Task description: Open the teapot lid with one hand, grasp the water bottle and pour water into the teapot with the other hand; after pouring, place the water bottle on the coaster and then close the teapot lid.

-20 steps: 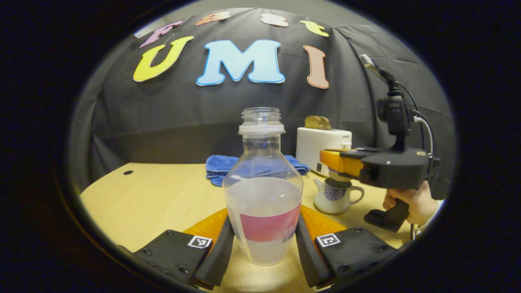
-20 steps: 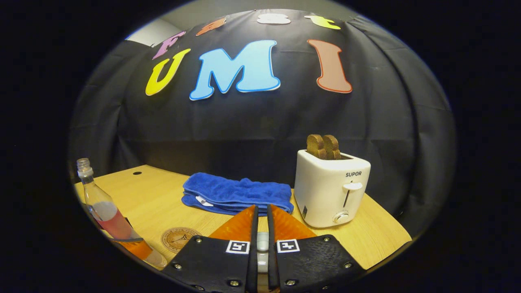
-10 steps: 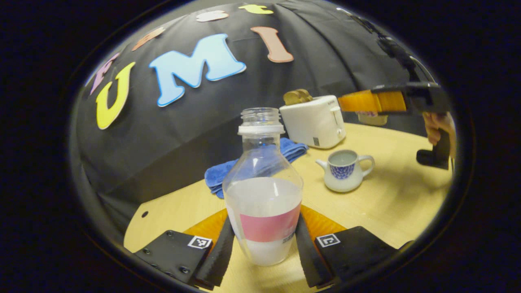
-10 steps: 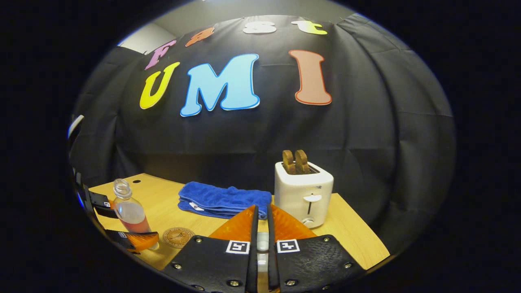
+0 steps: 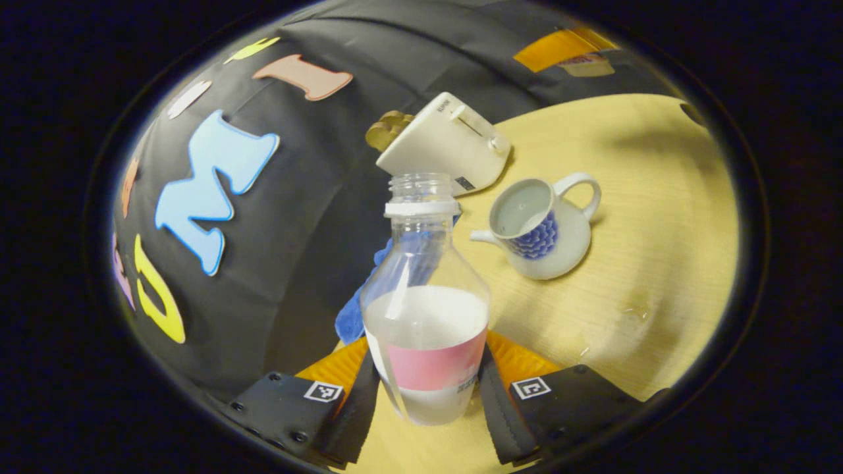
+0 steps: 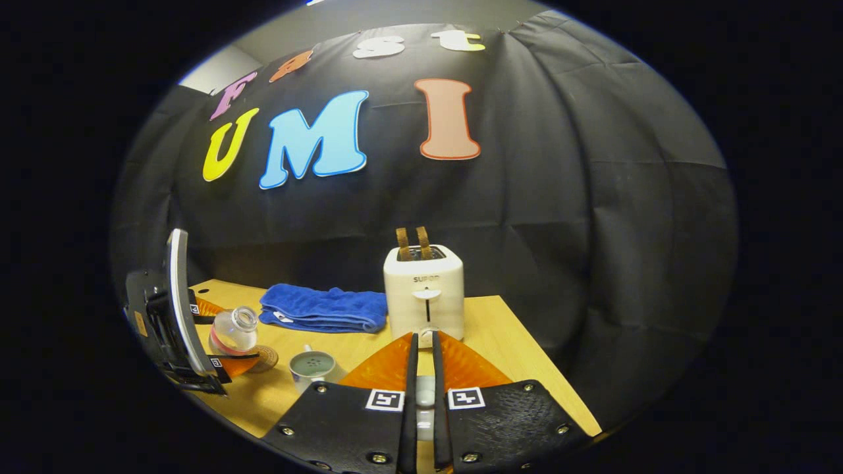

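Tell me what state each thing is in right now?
Bottle: uncapped, part full, tilted toward the teapot, held by the left gripper.
Teapot: lid off, upright on the table.
Lid: held up by the right gripper.
Toaster: two slices sticking up.
Towel: folded.
Coaster: bare.

Bare table [image 5: 658,263] lies open on the handle side of the uncovered teapot [image 5: 540,230]; nothing stands there. Toaster [image 5: 444,141] sits just beyond the teapot, with the towel [image 6: 323,308] beside it along the back wall, closing off that side. Bottle [image 5: 425,296], tilted in the left gripper [image 5: 425,401], hangs near the teapot's spout side, coaster [image 6: 267,357] under it.
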The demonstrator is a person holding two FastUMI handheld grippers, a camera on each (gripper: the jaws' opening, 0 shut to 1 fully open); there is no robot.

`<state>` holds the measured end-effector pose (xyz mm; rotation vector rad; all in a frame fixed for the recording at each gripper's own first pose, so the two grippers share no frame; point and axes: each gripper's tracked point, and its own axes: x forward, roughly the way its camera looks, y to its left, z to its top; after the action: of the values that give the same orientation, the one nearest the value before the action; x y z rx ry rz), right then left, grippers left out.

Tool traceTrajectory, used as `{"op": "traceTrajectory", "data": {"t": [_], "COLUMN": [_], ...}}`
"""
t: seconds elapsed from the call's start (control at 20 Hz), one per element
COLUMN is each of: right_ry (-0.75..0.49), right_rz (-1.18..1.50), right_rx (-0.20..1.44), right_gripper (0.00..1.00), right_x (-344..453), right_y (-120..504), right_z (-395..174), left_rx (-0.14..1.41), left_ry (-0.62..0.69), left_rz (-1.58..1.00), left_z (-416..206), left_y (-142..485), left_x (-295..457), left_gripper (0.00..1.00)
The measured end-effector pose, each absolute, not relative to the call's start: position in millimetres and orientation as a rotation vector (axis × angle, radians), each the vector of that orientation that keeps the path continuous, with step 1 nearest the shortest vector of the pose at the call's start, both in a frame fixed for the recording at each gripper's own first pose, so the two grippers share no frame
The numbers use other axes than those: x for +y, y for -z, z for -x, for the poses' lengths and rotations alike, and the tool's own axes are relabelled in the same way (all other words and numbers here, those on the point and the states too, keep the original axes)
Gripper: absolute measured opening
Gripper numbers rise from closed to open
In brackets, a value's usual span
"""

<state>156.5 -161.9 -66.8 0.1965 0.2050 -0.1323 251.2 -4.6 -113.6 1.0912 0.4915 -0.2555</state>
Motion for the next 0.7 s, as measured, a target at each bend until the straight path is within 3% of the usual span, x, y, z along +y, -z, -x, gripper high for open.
{"op": "traceTrajectory", "data": {"t": [0.7], "right_ry": [0.158], "right_rz": [-0.226], "right_rx": [0.237], "right_gripper": [0.1], "right_x": [-185.9], "right_y": [87.1], "right_z": [-149.0], "left_rx": [0.61], "left_ry": [0.358], "left_rz": [-1.682], "left_z": [-272.2], "left_y": [101.8], "left_x": [-11.2], "left_gripper": [0.85]}}
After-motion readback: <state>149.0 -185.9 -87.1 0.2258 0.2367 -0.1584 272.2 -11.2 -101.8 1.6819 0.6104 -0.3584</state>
